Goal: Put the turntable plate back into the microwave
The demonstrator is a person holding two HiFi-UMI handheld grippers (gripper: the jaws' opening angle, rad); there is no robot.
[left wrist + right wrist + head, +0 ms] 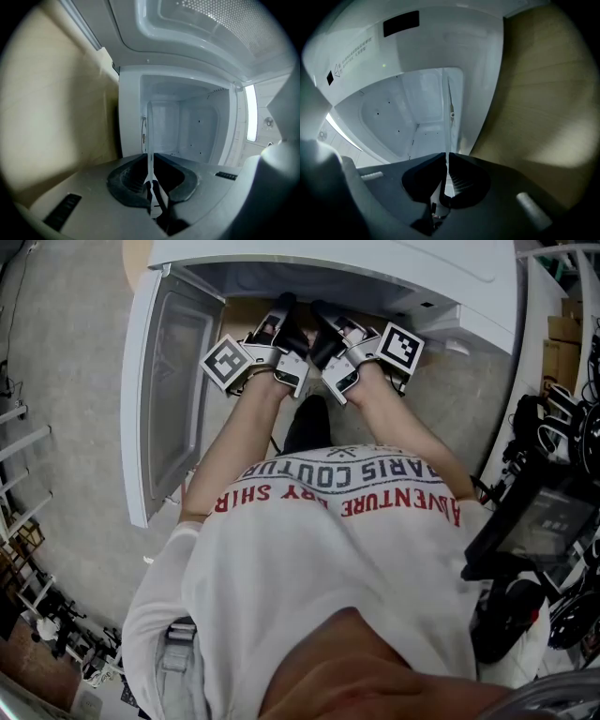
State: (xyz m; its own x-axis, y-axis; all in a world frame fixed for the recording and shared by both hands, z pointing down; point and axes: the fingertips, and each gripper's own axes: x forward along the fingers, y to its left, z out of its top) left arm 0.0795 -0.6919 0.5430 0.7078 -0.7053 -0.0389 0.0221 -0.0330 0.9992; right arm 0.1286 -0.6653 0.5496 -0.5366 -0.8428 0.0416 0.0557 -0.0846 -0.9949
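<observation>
The clear glass turntable plate [150,136] shows edge-on as a thin pale line running from between the pads into the white microwave cavity [197,126]. My left gripper [150,157] is shut on its rim. The right gripper view shows the same thin plate edge [448,122], with my right gripper [446,155] shut on it and the cavity [393,122] behind. From the head view, both grippers, left [281,310] and right [323,310], reach side by side into the microwave [375,263] opening. I cannot make out the plate there.
The microwave door [173,390] hangs open at the left of the head view. A light wooden surface [56,117] lies beside the opening, also seen in the right gripper view [534,93]. Black equipment [544,512] stands at the right, metal shelving [19,427] at the left.
</observation>
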